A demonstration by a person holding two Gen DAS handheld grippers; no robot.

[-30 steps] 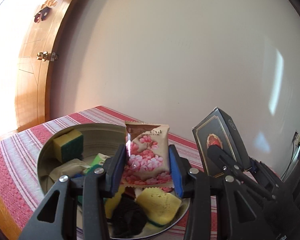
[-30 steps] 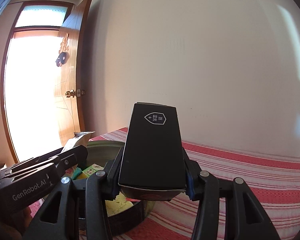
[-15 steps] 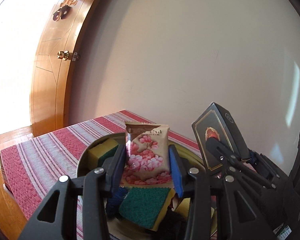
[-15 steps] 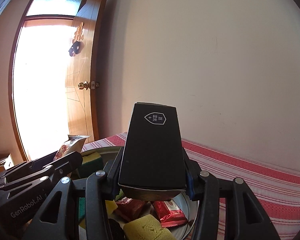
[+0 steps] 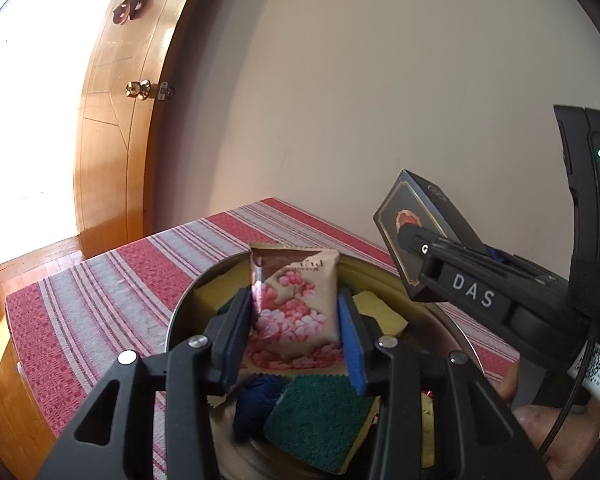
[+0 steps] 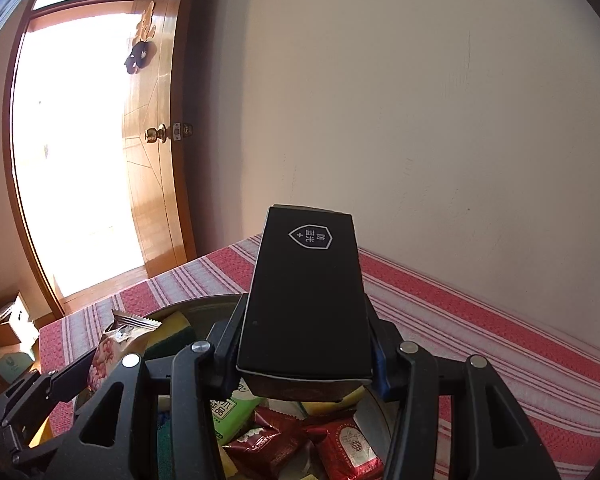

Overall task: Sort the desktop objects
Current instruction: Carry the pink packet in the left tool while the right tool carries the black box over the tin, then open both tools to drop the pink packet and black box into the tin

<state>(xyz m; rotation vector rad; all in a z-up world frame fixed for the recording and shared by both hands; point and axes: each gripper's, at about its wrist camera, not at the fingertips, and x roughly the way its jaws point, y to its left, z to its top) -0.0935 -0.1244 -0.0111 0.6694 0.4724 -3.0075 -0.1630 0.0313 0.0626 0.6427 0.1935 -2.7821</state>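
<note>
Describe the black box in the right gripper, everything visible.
The black box is a slim rectangular carton, matte like card, with a white shield logo and characters near its far end. In the left wrist view its other face shows gold edging and a red emblem. It tilts up and away, clamped at its near end by the right gripper, above the metal bowl. Nothing else visibly touches it.

a plain cream wall [image 5: 360, 92], an open wooden door [image 6: 156, 152] with a brass knob [image 6: 155, 135], bright daylight flooding the wooden floor [image 5: 40, 256]
</note>
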